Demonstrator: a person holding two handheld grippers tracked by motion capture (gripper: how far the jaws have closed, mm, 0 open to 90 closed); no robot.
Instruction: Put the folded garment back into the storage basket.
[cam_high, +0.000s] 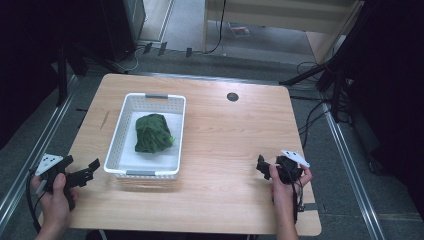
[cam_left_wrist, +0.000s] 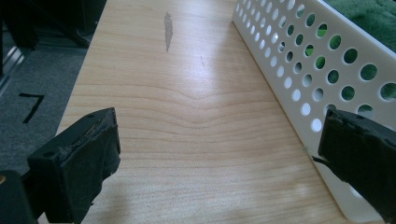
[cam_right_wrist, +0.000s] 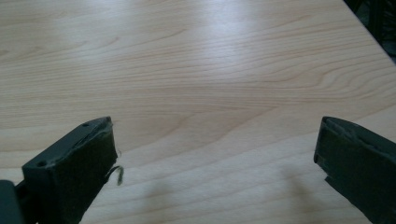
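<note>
A white perforated basket (cam_high: 125, 120) stands on the left half of the wooden table (cam_high: 230, 130), and a crumpled dark green cloth (cam_high: 154, 133) lies inside it. My left gripper (cam_high: 90, 169) is held at the table's front left corner, just left of the basket, open and empty. In the left gripper view its jaws stand wide apart over bare wood beside the basket wall (cam_left_wrist: 308, 79), with green cloth (cam_left_wrist: 373, 16) showing over the rim. My right gripper (cam_high: 262, 166) hovers near the front right of the table, open, with nothing between its fingers (cam_right_wrist: 74, 168).
A round cable hole (cam_high: 232, 97) sits near the table's far edge. A dark streak (cam_left_wrist: 168, 30) marks the wood left of the basket. Black stands and cables (cam_high: 320, 80) crowd the floor at the right, and metal rails (cam_high: 40, 140) run along the left.
</note>
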